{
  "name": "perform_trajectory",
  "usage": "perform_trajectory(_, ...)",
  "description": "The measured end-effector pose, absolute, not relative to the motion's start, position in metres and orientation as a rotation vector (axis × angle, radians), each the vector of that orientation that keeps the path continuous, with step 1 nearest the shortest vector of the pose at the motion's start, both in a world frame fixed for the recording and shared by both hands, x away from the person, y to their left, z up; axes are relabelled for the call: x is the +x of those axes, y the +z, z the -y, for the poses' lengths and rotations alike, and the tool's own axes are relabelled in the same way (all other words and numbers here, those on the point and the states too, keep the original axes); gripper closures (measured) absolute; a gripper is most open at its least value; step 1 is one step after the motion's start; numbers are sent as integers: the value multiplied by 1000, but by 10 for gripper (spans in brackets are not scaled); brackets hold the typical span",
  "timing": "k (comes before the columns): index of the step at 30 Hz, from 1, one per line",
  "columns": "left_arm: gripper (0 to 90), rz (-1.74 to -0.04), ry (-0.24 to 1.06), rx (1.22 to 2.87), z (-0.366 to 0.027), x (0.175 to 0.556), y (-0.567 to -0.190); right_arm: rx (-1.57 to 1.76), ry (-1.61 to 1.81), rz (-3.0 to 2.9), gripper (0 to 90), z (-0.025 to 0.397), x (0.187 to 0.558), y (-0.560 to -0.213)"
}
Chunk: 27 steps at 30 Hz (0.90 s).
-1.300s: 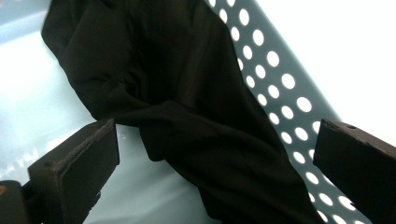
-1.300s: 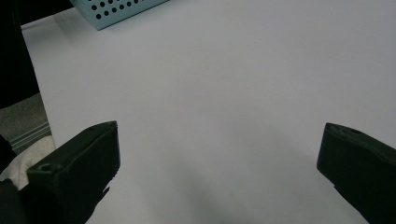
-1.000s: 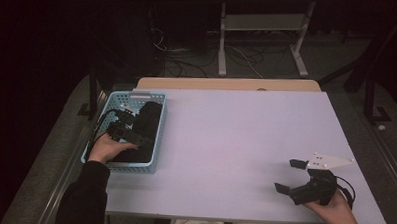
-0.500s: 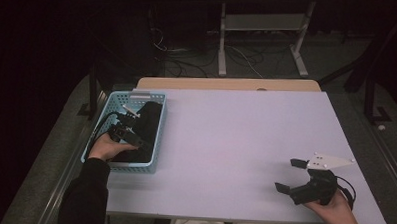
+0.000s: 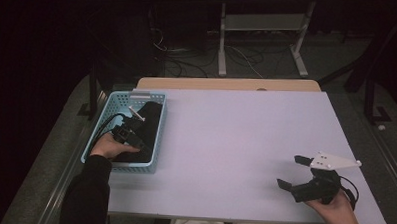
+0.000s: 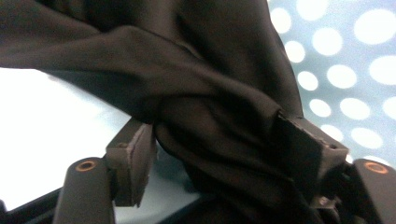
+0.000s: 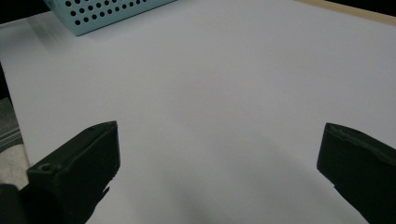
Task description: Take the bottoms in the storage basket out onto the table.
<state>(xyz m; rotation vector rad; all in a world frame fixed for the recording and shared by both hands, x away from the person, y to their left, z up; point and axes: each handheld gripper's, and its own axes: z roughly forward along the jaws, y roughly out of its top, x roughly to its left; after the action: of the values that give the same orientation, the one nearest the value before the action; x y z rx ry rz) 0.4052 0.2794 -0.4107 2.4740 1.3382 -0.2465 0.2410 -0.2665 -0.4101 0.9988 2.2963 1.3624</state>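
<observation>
Two grippers work here, and they stand far apart because just one has a job at this moment. Nearest the person, well off to the right of the light-blue perforated plastic basket (image 5: 99, 133), the right gripper (image 5: 290, 171) rests low over the pale lilac surface (image 5: 236, 133). Its fingers (image 7: 79, 161) are spread wide with nothing but bare surface between them, which reads as a waiting posture: held out of the way yet pointed toward the basket (image 7: 107, 11), probably so that it can come in once something is brought out.

Farther along, the left gripper (image 5: 131, 127) reaches down inside the basket from its near end, the hand (image 5: 107, 146) resting at the rim. The black, soft, crumpled cloth (image 5: 148, 123) lies in the basket, filling most of its length. In the left gripper view a thick fold of that cloth (image 6: 210, 116) bulges between the two fingers (image 6: 133, 158), and both pads press against the fabric, so the fingers are closed on the bunch. Gripping a gathered fold rather than a thin edge seems sensible, since loose cloth slips easily. The dotted basket wall (image 6: 345, 70) shows just behind the cloth, so the fabric appears not yet raised clear of the basket.
</observation>
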Motion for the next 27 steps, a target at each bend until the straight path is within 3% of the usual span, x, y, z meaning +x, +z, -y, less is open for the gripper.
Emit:
perform_trajectory(10, 409, -1349, -242, 2482, -272, 412, -413, 997, 1368, -2297, 0, 266, 241, -410)
perform_trajectory(14, 494, -1350, -213, 2478, -271, 413, -413, 996, 1367, -2300, 0, 266, 241, -410)
perform_trajectory(21, 748, -1329, -269, 2458, -270, 417, -415, 995, 1367, -2302, 0, 265, 241, -410)
perform_trajectory(27, 787, -1314, -236, 2407, -280, 416, -407, 996, 1364, -2301, 0, 265, 242, -411)
